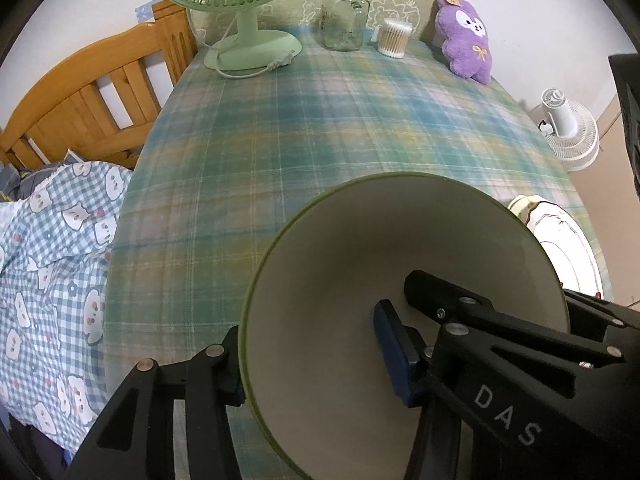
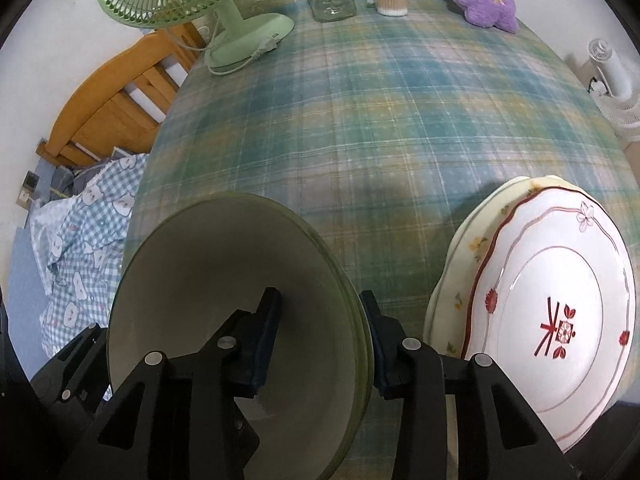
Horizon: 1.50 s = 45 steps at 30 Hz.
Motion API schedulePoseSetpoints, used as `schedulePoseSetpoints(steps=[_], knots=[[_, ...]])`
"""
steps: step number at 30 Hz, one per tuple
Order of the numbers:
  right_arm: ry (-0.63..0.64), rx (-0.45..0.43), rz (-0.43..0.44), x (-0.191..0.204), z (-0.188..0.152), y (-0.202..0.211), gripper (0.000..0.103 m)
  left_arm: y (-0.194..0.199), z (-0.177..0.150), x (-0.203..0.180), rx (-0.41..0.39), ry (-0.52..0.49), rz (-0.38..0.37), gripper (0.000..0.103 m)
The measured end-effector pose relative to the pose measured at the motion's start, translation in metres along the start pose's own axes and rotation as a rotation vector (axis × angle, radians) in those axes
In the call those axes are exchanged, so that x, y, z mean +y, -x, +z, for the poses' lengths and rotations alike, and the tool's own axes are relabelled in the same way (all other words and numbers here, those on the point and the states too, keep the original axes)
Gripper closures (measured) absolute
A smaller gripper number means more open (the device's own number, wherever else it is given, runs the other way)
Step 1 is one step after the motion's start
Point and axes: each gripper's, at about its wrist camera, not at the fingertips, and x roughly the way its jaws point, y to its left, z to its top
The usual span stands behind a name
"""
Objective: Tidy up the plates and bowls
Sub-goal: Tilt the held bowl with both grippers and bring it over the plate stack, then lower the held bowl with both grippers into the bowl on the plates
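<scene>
A green-rimmed cream bowl (image 1: 360, 280) fills the lower middle of the left wrist view. My left gripper (image 1: 312, 364) is shut on its left wall, one blue pad inside, one outside. My right gripper (image 2: 320, 340) is shut on the right wall of the same kind of bowl (image 2: 200, 280); the other black gripper also shows inside the bowl in the left wrist view. A white plate with red flower pattern (image 2: 560, 312) lies on a cream flowered plate (image 2: 472, 248) to the right on the plaid tablecloth (image 2: 380, 120). The stack also shows at the right edge in the left wrist view (image 1: 560, 236).
At the table's far edge stand a green desk fan (image 1: 248, 32), a glass jar (image 1: 346, 16), a tub of cotton swabs (image 1: 394, 38) and a purple plush toy (image 1: 468, 36). A wooden bed frame (image 1: 92, 100) with checked bedding (image 1: 52, 260) is left. A white fan (image 1: 568, 128) stands right.
</scene>
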Motion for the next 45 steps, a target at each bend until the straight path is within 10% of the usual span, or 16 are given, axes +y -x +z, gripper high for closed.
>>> schedulePoseSetpoints(steps=[45], knots=[[0.002,-0.123,-0.02,-0.065,0.014,0.1,0.059,0.062,0.022,-0.092,-0.102,-0.014,0.011,0.05]])
